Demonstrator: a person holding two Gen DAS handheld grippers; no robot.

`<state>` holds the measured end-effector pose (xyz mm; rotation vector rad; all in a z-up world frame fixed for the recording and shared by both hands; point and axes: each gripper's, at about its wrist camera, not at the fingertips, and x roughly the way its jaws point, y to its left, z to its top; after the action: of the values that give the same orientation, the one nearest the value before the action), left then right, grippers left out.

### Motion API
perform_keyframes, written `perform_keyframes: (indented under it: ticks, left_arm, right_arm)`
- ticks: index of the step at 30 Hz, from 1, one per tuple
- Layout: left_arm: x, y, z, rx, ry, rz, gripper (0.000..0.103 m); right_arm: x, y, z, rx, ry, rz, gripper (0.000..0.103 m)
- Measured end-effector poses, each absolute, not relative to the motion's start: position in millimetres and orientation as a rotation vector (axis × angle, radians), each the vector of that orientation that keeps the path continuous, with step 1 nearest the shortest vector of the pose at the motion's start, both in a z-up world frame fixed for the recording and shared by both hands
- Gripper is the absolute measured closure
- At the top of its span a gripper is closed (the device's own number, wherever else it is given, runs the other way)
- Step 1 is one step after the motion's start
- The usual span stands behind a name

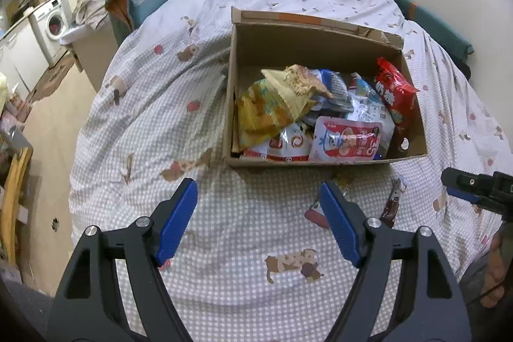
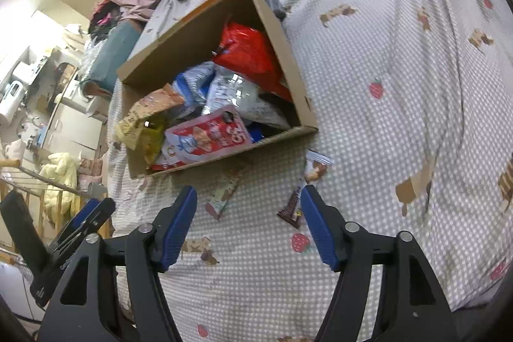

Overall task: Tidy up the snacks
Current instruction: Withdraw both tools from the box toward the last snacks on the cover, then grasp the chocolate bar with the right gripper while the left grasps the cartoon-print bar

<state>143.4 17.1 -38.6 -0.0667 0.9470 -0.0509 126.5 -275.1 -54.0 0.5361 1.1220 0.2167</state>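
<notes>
Inside the cardboard box [image 1: 413,146], a pink-and-red pouch [image 1: 348,140] carries a large white "35", which reads upside down in both wrist views. The red bag [image 1: 396,92] against the box's right wall bears big white Chinese characters, probably "奶茶", though blur leaves that unsure.

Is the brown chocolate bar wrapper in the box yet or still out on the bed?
Still out. The brown wrapper lies on the bedspread in front of the cardboard box, beside the right tongs.
</notes>
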Motion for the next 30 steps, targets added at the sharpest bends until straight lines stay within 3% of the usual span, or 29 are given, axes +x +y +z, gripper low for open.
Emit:
perform_keyframes:
  ticks: [2,15,20,22,24,30]
  left_arm:
    - [142.4,17.8,-41.3,-0.082,0.96,-0.046,0.015]
    - [147.5,14.3,-63.2,-0.023,1.068,-0.012,0.014]
    - [150.8,16.1,-69.0,-0.055,1.091,-0.024,0.014]
    - [150.8,12.5,-70.1,-0.046,1.091,-0.036,0.014]
    - [151.1,7.4,-71.2,-0.031,1.091,-0.05,0.014]
    - [160.5,-19.7,-88.2,0.045,1.104,-0.117,0.014]
  right_arm:
    - [126.3,-277.2,-59.2,0.541,1.138,0.201,0.028]
    - [148.5,-301.0,-110.5,0.68,1.271,0.014,0.027]
    - [171.6,-277.5,-134.0,0.612,1.364,0.029,0.028]
    - [177.1,-267.2,-139.4,0.586,1.377,0.038,0.03]
    - [181.8,-255.4,-143.9,0.519,1.389,0.024,0.041]
    - [190.9,-236.1,-163.9,0.42,1.438,-0.013,0.05]
